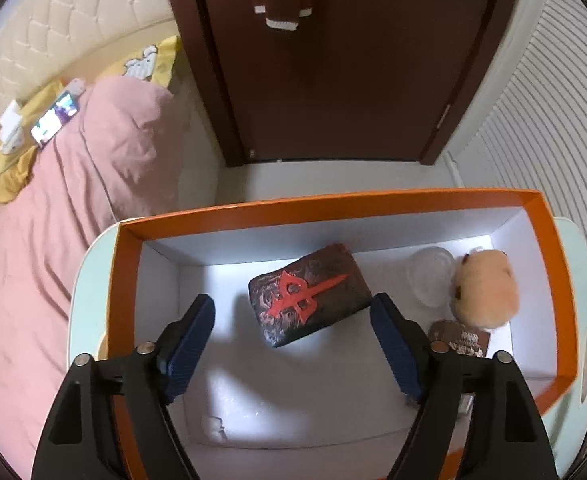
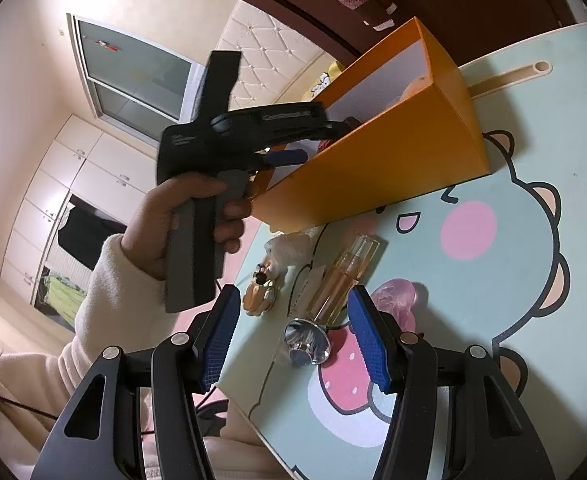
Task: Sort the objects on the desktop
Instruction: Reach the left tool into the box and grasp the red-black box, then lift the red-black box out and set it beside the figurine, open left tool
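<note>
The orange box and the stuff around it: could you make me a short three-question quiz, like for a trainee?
1. True or false: the black pouch with the red emblem lies inside the orange box.
2. Which is still out on the cartoon table mat? A) the plush hamster B) the glass spray bottle C) the clear plastic lid
3. Fill in: the left gripper hangs over the box with its jaws ____.

Key:
1. True.
2. B; the bottle lies on the mat ahead of the right gripper, while the hamster and lid are in the box.
3. Open, with nothing gripped.
</note>
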Action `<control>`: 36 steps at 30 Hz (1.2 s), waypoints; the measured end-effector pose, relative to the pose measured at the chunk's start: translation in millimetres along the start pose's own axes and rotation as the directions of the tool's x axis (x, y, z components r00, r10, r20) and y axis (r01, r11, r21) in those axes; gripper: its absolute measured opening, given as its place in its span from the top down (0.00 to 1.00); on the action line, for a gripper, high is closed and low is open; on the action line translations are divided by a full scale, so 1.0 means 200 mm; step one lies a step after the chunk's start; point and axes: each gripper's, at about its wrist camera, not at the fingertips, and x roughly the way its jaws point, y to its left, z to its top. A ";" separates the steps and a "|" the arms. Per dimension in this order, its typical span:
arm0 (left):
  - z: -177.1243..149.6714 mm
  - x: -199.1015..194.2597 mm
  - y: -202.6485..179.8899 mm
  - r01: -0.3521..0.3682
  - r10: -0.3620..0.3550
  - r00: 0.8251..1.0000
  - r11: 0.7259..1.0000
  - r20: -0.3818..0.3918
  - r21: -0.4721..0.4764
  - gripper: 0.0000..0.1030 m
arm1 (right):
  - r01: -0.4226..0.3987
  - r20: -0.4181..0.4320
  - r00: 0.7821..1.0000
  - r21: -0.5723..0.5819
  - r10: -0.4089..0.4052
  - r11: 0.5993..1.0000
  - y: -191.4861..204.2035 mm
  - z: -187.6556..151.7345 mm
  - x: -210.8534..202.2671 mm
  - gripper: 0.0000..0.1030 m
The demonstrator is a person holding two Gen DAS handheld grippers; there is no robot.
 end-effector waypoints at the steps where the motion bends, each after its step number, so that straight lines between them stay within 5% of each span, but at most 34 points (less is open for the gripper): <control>1: 0.01 0.01 0.00 -0.007 0.007 1.000 1.000 -0.008 -0.005 0.20 | 0.000 0.001 1.000 -0.002 0.000 1.000 0.00 0.00 0.00 0.44; 4: 0.02 0.03 -0.01 -0.045 0.045 0.999 0.999 -0.017 0.025 0.20 | -0.002 -0.001 1.000 -0.002 0.002 1.000 0.00 0.00 0.00 0.44; 6: -0.01 0.02 -0.02 -0.068 0.069 0.998 0.996 -0.005 0.064 0.40 | -0.003 -0.003 1.000 0.002 0.003 1.000 0.00 0.00 0.00 0.44; 8: -0.02 0.01 -0.03 -0.063 0.063 0.998 0.995 0.000 0.081 0.41 | -0.003 -0.004 1.000 0.002 0.003 1.000 0.01 0.00 0.00 0.44; 13: -0.06 -0.06 0.01 0.030 -0.033 0.999 0.998 0.039 0.056 0.41 | -0.002 -0.002 1.000 0.002 0.002 1.000 0.01 0.00 0.01 0.44; 18: -0.15 -0.35 0.05 0.145 -0.149 0.971 0.989 0.185 0.031 0.41 | 0.002 0.003 1.000 -0.011 -0.002 1.000 0.02 0.01 0.00 0.44; 25: -0.46 -0.68 0.18 0.243 -0.243 0.934 0.969 0.264 0.030 0.41 | 0.027 0.015 1.000 -0.024 -0.026 0.999 0.01 0.00 0.00 0.44; 36: -1.02 -0.54 0.32 0.292 -0.291 0.934 0.956 0.207 0.028 0.41 | 0.062 0.050 0.997 -0.070 -0.059 0.996 0.03 -0.01 0.01 0.44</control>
